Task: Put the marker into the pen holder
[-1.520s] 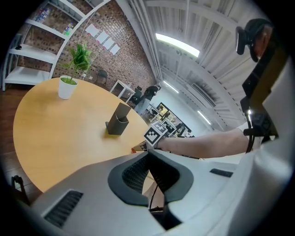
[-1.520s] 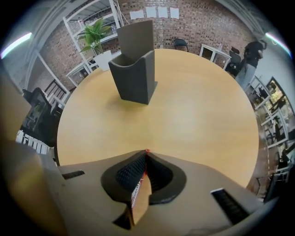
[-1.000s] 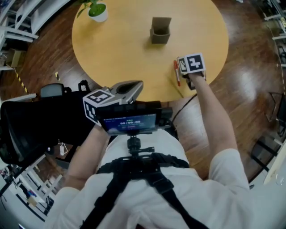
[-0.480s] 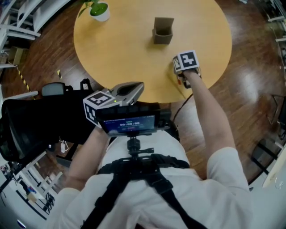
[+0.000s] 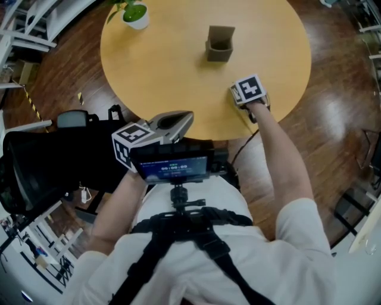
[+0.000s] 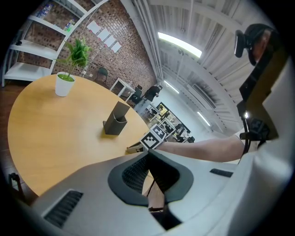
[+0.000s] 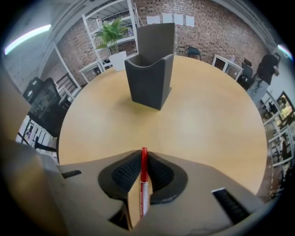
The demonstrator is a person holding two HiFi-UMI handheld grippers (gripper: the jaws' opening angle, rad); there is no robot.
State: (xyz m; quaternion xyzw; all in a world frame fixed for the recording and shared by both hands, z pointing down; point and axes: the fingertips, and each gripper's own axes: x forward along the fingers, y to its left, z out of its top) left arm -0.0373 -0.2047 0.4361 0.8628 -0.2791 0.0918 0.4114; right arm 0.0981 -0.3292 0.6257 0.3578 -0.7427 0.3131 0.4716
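Note:
The grey pen holder (image 5: 219,44) (image 7: 150,73) (image 6: 115,120) stands upright on the round wooden table (image 5: 155,77). My right gripper (image 5: 237,90) (image 7: 144,156) is low over the table's near right edge, pointing at the holder. A red-capped marker (image 7: 144,184) runs lengthwise between its jaws, and both pads lie against the cap. The head view hides the marker under the gripper. My left gripper (image 5: 187,116) (image 6: 150,154) hovers off the table's near edge, its jaws together on nothing.
A potted plant (image 5: 134,13) (image 6: 64,78) stands at the table's far left edge. A black chair (image 5: 53,161) sits to the left on the wooden floor. A phone on a chest mount (image 5: 169,167) is below the left gripper.
One second ago the marker lay on the table just left of the right gripper. The gripper has moved over it, and the marker now sits between its jaws. The left gripper has stayed put.

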